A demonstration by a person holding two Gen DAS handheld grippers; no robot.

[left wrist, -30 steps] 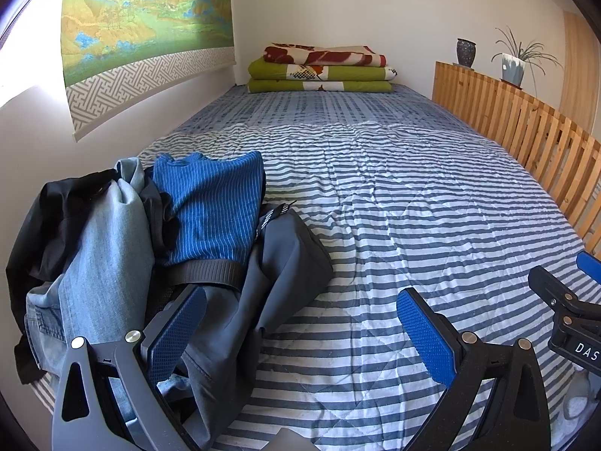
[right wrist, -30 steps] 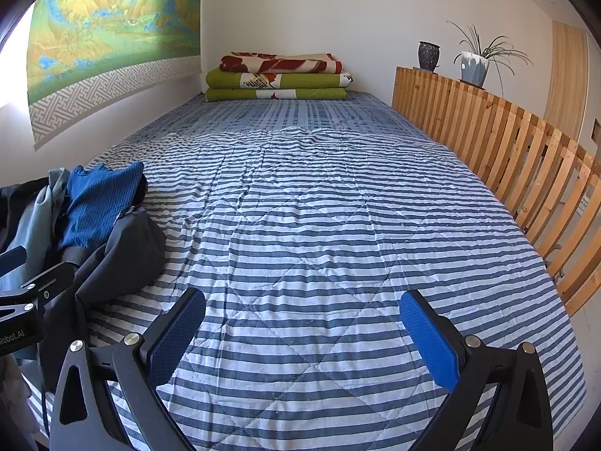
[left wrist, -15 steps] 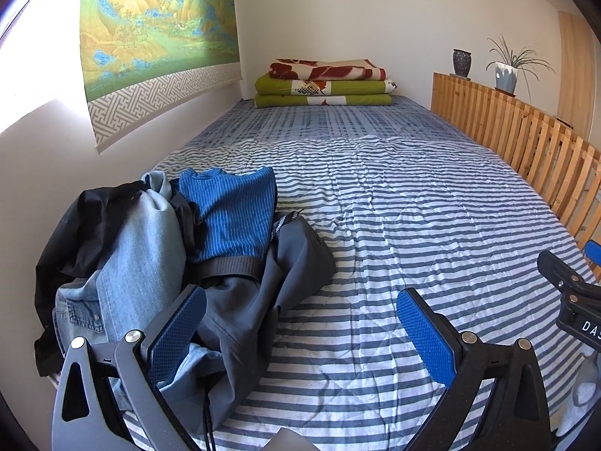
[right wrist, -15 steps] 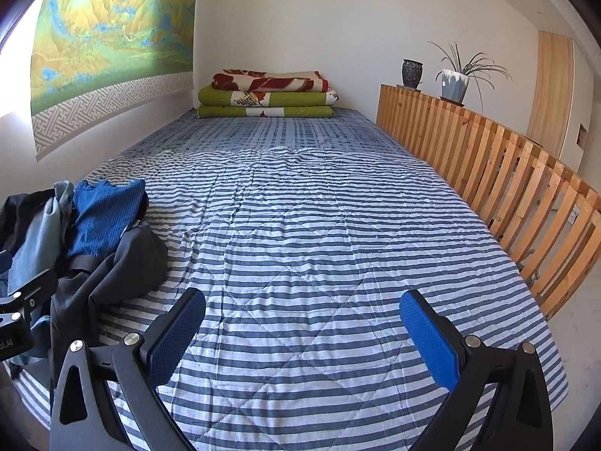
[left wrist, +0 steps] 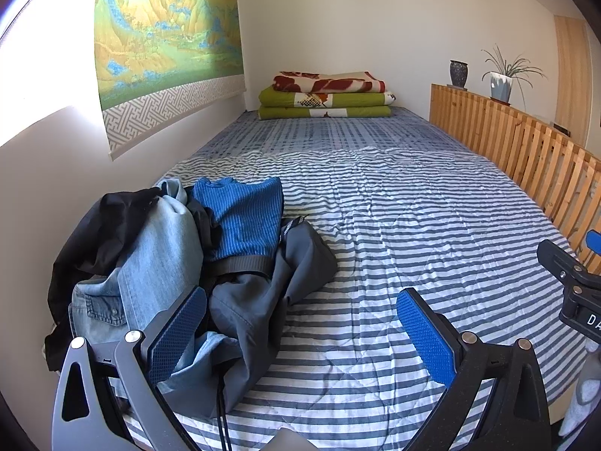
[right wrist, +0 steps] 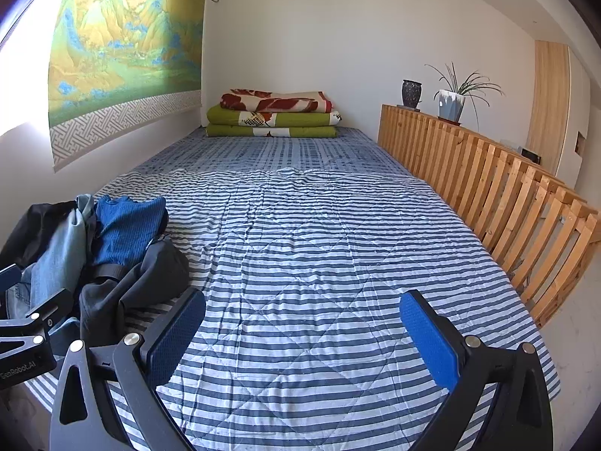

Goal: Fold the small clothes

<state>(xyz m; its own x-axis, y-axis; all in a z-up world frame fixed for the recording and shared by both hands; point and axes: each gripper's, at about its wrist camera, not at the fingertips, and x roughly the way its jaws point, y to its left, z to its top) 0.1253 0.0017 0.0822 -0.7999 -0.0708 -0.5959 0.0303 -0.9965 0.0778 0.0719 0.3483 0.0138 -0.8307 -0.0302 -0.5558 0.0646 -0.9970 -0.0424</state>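
A heap of clothes lies at the near left of the striped bed [left wrist: 413, 218]: a blue ribbed top [left wrist: 244, 218], grey shorts [left wrist: 263, 300], light denim [left wrist: 157, 255] and a black garment [left wrist: 101, 225]. My left gripper [left wrist: 300, 330] hangs open just before the heap, its left pad over the grey fabric, holding nothing. In the right wrist view the same heap [right wrist: 112, 255] sits at far left, and my right gripper [right wrist: 304, 334] stands open above bare striped quilt [right wrist: 319, 263]. Each gripper's body shows at the edge of the other's view.
Folded green and red blankets [left wrist: 326, 97] are stacked at the far end of the bed. A wooden slatted rail [right wrist: 488, 195] runs along the right side, with a vase [right wrist: 411, 94] and a potted plant [right wrist: 454, 97] on top. A wall with a painted scroll [left wrist: 161, 49] borders the left.
Both grippers have drawn back and risen, so more of the bed and room shows. The clothes heap has not moved. Both stay open.
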